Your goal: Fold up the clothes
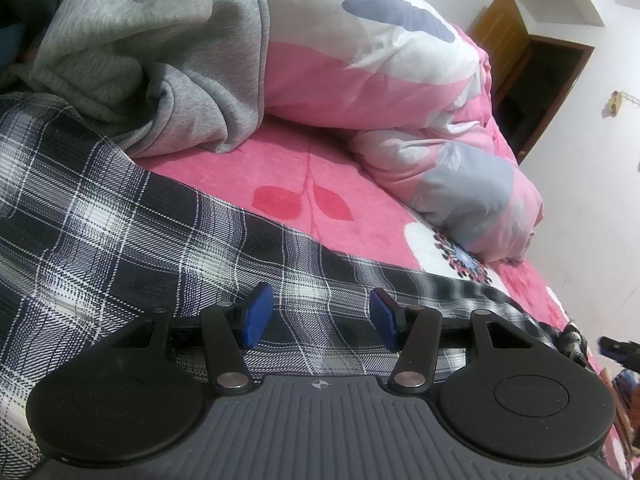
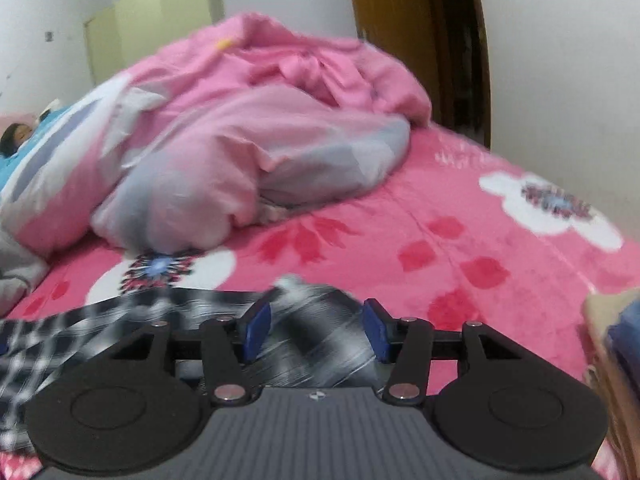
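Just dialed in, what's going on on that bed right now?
A person is folding clothes on a bed with a pink floral blanket, one hand-held gripper in each hand. A black-and-white plaid shirt lies spread out; a grey sweatshirt and a bunched pink duvet sit behind it. The left hand-held gripper hovers over the plaid cloth with its jaws apart, gripping nothing. The right hand-held gripper is also open over a blurred end of the shirt, not pinching it.

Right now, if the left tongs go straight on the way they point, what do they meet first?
Most likely the plaid shirt spread just below the open left tongs; the pink bedsheet lies beyond. Depth is unclear.
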Motion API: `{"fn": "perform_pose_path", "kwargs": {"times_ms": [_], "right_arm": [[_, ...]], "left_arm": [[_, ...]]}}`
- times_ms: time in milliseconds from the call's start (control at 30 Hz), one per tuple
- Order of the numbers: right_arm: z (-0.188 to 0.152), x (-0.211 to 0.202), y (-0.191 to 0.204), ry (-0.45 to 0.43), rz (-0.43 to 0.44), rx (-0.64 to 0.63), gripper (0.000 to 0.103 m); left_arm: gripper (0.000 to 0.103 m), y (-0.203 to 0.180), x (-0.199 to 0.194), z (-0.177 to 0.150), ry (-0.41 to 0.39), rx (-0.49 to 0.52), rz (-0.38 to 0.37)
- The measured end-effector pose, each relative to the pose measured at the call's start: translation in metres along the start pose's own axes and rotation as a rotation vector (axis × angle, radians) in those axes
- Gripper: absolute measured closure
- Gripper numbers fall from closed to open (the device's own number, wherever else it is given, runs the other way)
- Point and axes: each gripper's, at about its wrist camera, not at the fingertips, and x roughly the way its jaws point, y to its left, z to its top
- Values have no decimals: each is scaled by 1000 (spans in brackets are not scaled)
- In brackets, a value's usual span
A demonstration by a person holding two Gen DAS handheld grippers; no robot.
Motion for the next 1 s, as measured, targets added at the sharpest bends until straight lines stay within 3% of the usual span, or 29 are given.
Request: {"fn": "perform_pose_path", "kwargs": {"times_ms": [100, 167, 200, 233, 267, 300, 333, 433, 600, 700, 767, 800, 867, 900, 1000], "right_arm": [[4, 30, -21, 73, 11, 22, 46], [3, 43, -29, 131, 73, 59, 49], [3, 45, -30, 149, 111, 69, 58], [2, 42, -28, 149, 152, 67, 76], [2, 37, -24, 139, 192, 54, 85], [1, 30, -20, 117, 208, 30, 97], [0, 20, -15, 85, 208, 3, 100], [0, -16, -7, -32, 177, -8, 102], [-6, -74, -25, -254, 101, 165, 103], [-10, -75, -41, -229, 68, 244, 103], [-10, -61, -47, -153, 85, 256, 101], [-9, -51, -45, -110, 81, 245, 96], [-6, -31, -37, -58, 78, 202, 63], [-5, -22, -32, -49, 77, 181, 41], [-2, 4, -12, -17, 55, 68, 39]], "left_arm": [[49, 1, 0, 0, 0, -4, -4], [49, 1, 0, 0, 1, -7, -6], [49, 1, 0, 1, 1, -8, -7], [49, 2, 0, 1, 1, -9, -7], [49, 2, 0, 1, 1, -10, -8], [49, 2, 0, 1, 1, -10, -7], [49, 2, 0, 1, 1, -10, -7], [49, 2, 0, 1, 0, -11, -7], [49, 2, 0, 1, -2, -15, -9], [49, 3, 0, 1, -3, -16, -9], [49, 3, 0, 1, -4, -18, -9], [49, 3, 0, 1, -4, -19, -10], [49, 3, 0, 1, -5, -22, -11], [49, 3, 0, 1, -5, -23, -12], [49, 3, 1, 1, -5, -24, -12]]}}
